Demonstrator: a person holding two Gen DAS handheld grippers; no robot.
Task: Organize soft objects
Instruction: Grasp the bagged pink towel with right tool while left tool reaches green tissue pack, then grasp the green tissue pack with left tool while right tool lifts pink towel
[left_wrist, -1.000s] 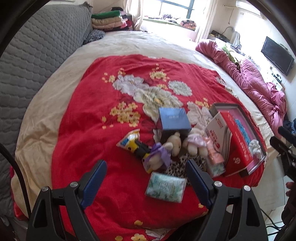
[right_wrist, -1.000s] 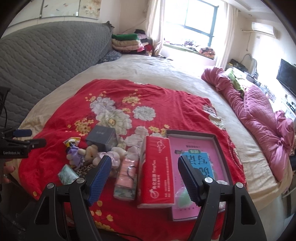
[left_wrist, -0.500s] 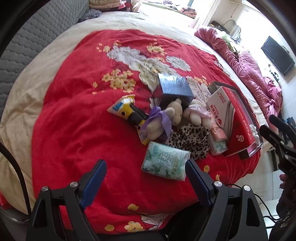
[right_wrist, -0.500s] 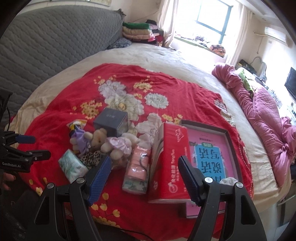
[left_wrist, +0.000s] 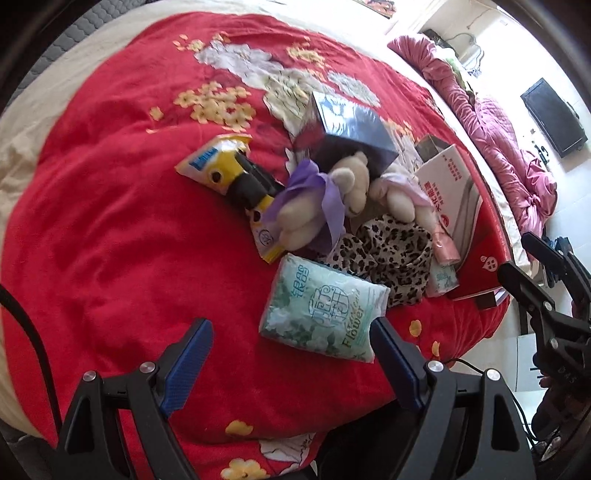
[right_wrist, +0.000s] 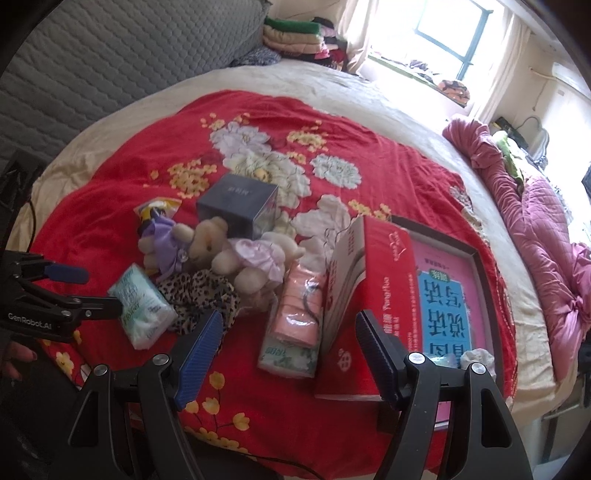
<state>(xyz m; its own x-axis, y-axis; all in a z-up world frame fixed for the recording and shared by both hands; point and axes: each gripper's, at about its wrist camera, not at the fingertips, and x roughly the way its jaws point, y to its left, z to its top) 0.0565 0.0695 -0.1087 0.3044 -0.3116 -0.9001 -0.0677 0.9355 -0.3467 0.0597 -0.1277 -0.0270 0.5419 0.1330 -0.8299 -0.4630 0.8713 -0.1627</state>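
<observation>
A pile of soft things lies on the red floral blanket (left_wrist: 92, 221). A green tissue pack (left_wrist: 321, 314) lies nearest my left gripper (left_wrist: 291, 354), which is open and empty just in front of it. Behind it are a leopard-print cloth (left_wrist: 388, 258), two plush bears in purple and pink (left_wrist: 325, 199) and a yellow snack bag (left_wrist: 229, 173). In the right wrist view my right gripper (right_wrist: 288, 343) is open and empty above a pink and green tissue pack (right_wrist: 295, 317). The bears (right_wrist: 221, 251) lie to its left.
A dark blue box (right_wrist: 240, 203) stands behind the bears. A red tissue box (right_wrist: 369, 295) leans on a framed pink tray (right_wrist: 450, 295) at the right. A pink quilt (right_wrist: 535, 229) lies along the bed's right side. A grey headboard (right_wrist: 110, 55) is at the far left.
Both grippers have moved closer to the pile and lower. The green tissue pack now sits near the left gripper's open fingers. Nothing has been taken hold of.
</observation>
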